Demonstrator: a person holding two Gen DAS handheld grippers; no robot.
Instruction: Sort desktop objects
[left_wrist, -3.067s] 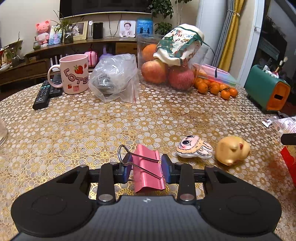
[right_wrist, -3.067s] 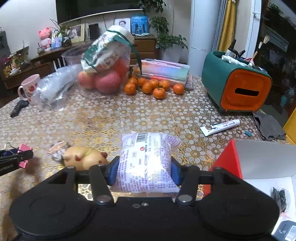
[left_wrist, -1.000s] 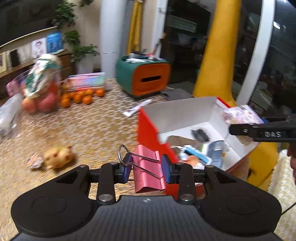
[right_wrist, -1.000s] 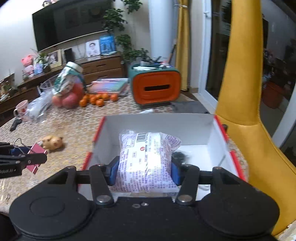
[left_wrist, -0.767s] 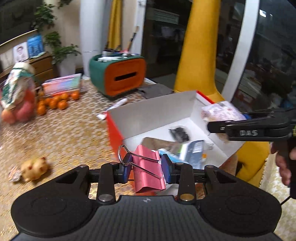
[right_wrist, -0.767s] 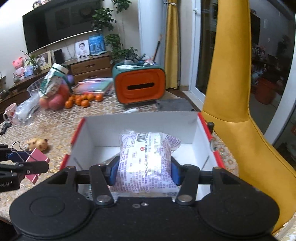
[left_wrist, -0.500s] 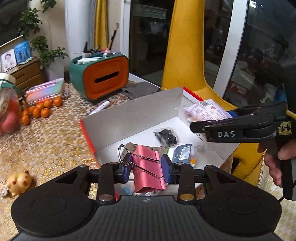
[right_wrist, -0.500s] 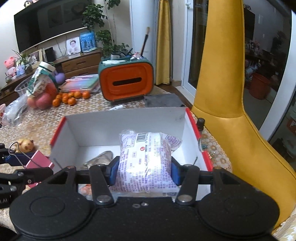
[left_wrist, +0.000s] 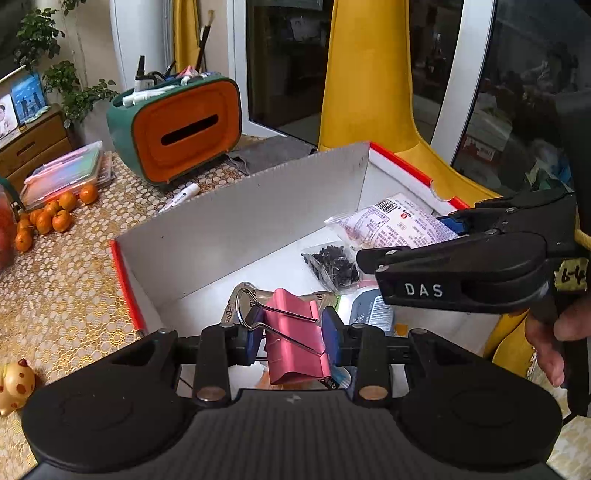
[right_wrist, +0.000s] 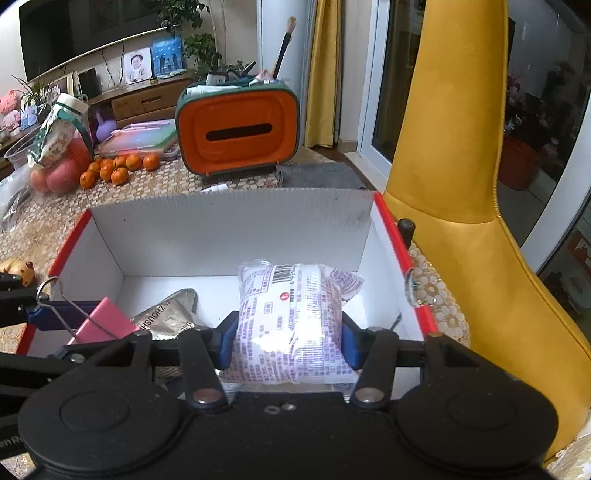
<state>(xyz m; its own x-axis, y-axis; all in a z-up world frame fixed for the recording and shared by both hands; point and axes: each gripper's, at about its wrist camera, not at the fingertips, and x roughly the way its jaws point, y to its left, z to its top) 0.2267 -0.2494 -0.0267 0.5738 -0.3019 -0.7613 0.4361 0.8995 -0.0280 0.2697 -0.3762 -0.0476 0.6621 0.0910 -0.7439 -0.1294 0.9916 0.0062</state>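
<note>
We have the left gripper (left_wrist: 291, 334) pinching the pink binder clip (left_wrist: 295, 334), blue pads tight against its sides, wire handles pointing up-left in the left wrist view. Clip hangs over the near-left part of the open box (left_wrist: 236, 221), not resting on anything we can see.

Right gripper (right_wrist: 288, 341) is clamped on the purple-printed packet (right_wrist: 291, 321), pads pressing into both sides so the plastic bulges between them. Packet is held over the box interior, right of centre, clear of the floor. In the left wrist view the same packet (left_wrist: 391, 225) sticks out past the right gripper's fingers, with a hand (left_wrist: 557, 339) on the handle at right.

Box is white inside with red edges and sits on the lace-patterned worktop (left_wrist: 55, 288). Already inside: a small bag of black bits (left_wrist: 334, 266), a silver foil pouch (right_wrist: 166, 314), a blue-and-white item with a barcode (left_wrist: 371, 312).

Outside the box: orange-fronted green organiser (right_wrist: 240, 134) behind it, tangerines (right_wrist: 114, 168) further left, a yellow pig figure (left_wrist: 14, 384) on the worktop by the left edge, yellow chair (right_wrist: 461, 184) to the right.
</note>
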